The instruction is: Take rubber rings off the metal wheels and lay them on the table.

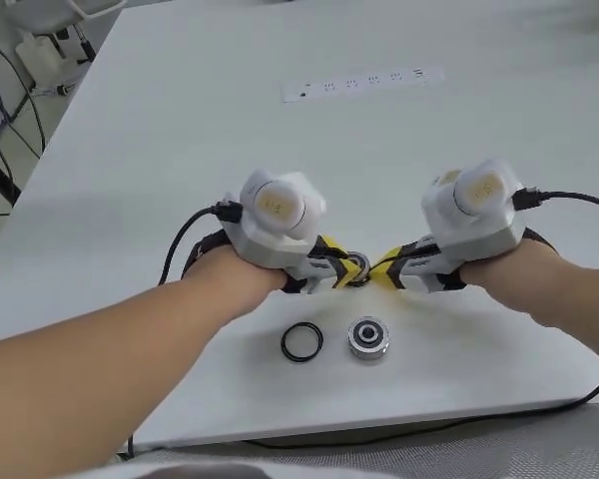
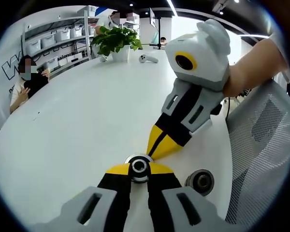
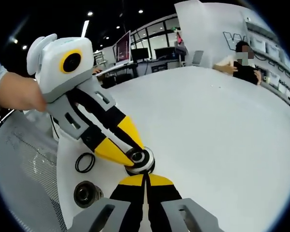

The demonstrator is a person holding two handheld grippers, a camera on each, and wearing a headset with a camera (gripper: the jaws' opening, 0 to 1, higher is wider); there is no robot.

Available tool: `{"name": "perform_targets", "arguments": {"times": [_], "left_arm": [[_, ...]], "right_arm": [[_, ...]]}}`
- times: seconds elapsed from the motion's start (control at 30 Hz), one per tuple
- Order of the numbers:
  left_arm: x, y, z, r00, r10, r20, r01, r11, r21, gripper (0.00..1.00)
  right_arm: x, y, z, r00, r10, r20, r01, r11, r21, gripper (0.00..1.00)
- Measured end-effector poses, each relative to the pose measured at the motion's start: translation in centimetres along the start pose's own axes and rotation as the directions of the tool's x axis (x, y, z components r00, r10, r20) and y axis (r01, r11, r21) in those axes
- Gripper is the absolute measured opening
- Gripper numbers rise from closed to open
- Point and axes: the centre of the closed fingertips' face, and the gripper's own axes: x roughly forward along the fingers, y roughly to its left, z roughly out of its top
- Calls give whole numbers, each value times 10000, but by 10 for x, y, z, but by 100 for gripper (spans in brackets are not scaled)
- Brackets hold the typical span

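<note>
Over the near part of the broad white table (image 1: 180, 150), the left gripper (image 1: 335, 270), white-bodied with black fingers and yellow tips, is reaching in from the left. It is pinching a small silver metal wheel (image 1: 356, 267) between its jaws. In the left gripper view, the yellow tips are sitting on either side of that wheel, with the hub facing the camera. Whether the wheel is being held clear of the tabletop, I cannot tell.

From the right, the right gripper (image 1: 380, 271), of the same make, is meeting it nose to nose. Its jaws are lying pressed almost together, with a thin dark seam between the yellow tips, and the tips are touching the wheel's rim. Whether they are nipping anything on that rim is too small to tell.

Nearer the person, a thin black rubber ring (image 1: 301, 341) is lying flat on the table. Just to its right, close beside it but not touching, a second silver metal wheel (image 1: 367, 336) with a dark hub is resting flat. Both are sitting below the joined grippers, a little apart from them.

Far across the table, a long white power strip (image 1: 364, 84) is lying at a slight angle.
</note>
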Motion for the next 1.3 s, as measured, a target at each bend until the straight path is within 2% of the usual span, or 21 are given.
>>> {"name": "perform_targets", "arguments": {"times": [0.07, 0.2, 0.37, 0.5, 0.57, 0.63, 0.73, 1.07, 1.3], "left_arm": [[0, 0, 0, 10000, 19, -12, -19, 10000, 6, 7], [0, 0, 0, 10000, 15, 0, -15, 10000, 2, 7], [0, -1, 0, 10000, 44, -32, -44, 10000, -40, 7], [0, -1, 0, 10000, 64, -68, -65, 9999, -103, 7], [0, -1, 0, 9999, 82, -99, -83, 9999, -108, 7], [0, -1, 0, 9999, 95, -112, -96, 9999, -98, 7], [1, -1, 0, 9999, 110, -116, -111, 9999, -88, 7], [0, -1, 0, 9999, 137, -97, -138, 9999, -85, 7], [0, -1, 0, 9999, 130, -108, -131, 9999, -74, 7]], "right_arm": [[-3, 1, 1, 9997, 101, 232, -119, 9967, 798, 0], [-8, 0, 3, 9978, 204, 625, -318, 9818, 1871, 0], [-9, -1, 5, 9956, 214, 909, -448, 9636, 2636, 0], [-10, 0, 12, 9894, 236, 1432, -721, 9362, 3440, 0], [-9, 0, 10, 9898, 246, 1406, -727, 9344, 3486, 0], [-9, 1, 11, 9864, 290, 1619, -900, 9190, 3838, 0], [-9, 1, 12, 9849, 318, 1703, -986, 9111, 4002, 0], [-8, 5, 15, 9848, 400, 1693, -1020, 9211, 3758, 0], [-7, 8, 16, 9833, 496, 1749, -1125, 9217, 3713, 0]]}}
